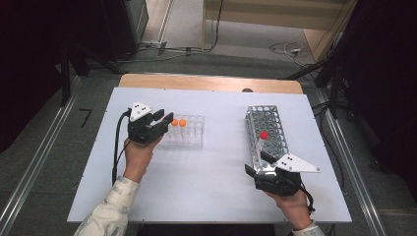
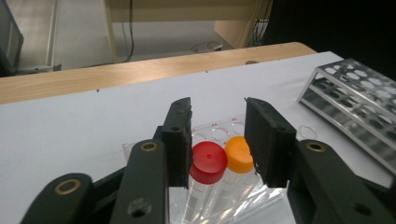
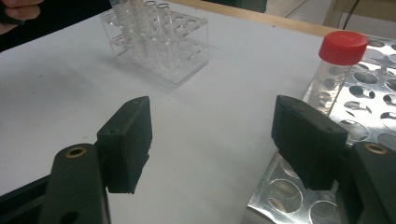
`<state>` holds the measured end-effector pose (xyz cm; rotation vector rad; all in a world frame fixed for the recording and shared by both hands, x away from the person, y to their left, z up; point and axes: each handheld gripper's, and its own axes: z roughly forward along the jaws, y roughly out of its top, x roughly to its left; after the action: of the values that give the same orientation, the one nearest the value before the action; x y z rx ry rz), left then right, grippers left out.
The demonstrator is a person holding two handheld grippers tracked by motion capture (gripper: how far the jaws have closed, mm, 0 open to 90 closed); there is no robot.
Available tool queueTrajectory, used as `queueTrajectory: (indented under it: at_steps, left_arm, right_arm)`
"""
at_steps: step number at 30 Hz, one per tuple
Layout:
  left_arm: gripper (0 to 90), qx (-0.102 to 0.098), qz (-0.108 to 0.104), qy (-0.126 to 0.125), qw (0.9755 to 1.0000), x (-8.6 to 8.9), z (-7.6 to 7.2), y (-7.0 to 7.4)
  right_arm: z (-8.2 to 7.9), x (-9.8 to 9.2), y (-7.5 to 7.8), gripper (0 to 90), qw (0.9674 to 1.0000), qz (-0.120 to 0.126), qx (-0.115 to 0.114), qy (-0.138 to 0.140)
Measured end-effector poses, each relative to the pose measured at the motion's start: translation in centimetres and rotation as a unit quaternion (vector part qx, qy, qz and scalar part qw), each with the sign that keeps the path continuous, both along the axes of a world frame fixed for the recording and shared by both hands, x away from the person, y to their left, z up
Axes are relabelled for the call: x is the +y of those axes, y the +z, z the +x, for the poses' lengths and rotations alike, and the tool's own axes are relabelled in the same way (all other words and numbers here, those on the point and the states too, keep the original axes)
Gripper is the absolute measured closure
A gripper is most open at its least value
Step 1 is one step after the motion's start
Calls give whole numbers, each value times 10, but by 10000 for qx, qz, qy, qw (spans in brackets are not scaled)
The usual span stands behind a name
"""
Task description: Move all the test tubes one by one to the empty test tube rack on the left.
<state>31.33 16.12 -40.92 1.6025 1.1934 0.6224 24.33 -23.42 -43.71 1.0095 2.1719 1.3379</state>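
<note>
At the clear rack on the white surface, the left gripper has its fingers parted around a red-capped tube, apart from its cap; an orange-capped tube stands just beside it. The right gripper hovers wide open, empty, beside the metal rack, which holds another red-capped tube.

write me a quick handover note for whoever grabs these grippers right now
Left gripper: open, jaws either side of the red-capped tube in the clear rack, not pressing on it. An orange-capped tube stands right beside it.
Right gripper: open, holding nothing, at the near end of the metal rack.
Done: one red-capped tube already stands in the metal rack.
Left, as it looks: move the clear rack's two tubes across to the metal rack.
</note>
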Motion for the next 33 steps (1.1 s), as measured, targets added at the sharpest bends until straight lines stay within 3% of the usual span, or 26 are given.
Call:
queueTrajectory:
  at_steps: [5, 12, 17, 22, 26, 33]
  left_arm:
    - [512, 12, -97, -104, 9999, -1, -8, 3]
    - [364, 155, -102, -361, 9992, -9, -14, 4]
    - [223, 176, -74, -212, 9996, -13, -18, 7]
    - [208, 166, -61, -301, 9994, -16, -22, 9]
    - [209, 142, -40, -374, 9992, -20, -25, 10]
    - [214, 157, -6, -475, 9987, -25, -28, 10]
  right_arm:
    - [3, -5, 0, 274, 9998, -15, -37, -177]
    - [21, -7, -5, 280, 9974, -163, -70, -692]
    - [41, -6, -11, 305, 9943, -254, -5, -1039]
    - [51, -3, -14, 376, 9922, -299, 44, -1211]
    - [57, 0, -16, 487, 9909, -271, 183, -1303]
    - [62, 6, -14, 636, 9858, -414, 299, -1600]
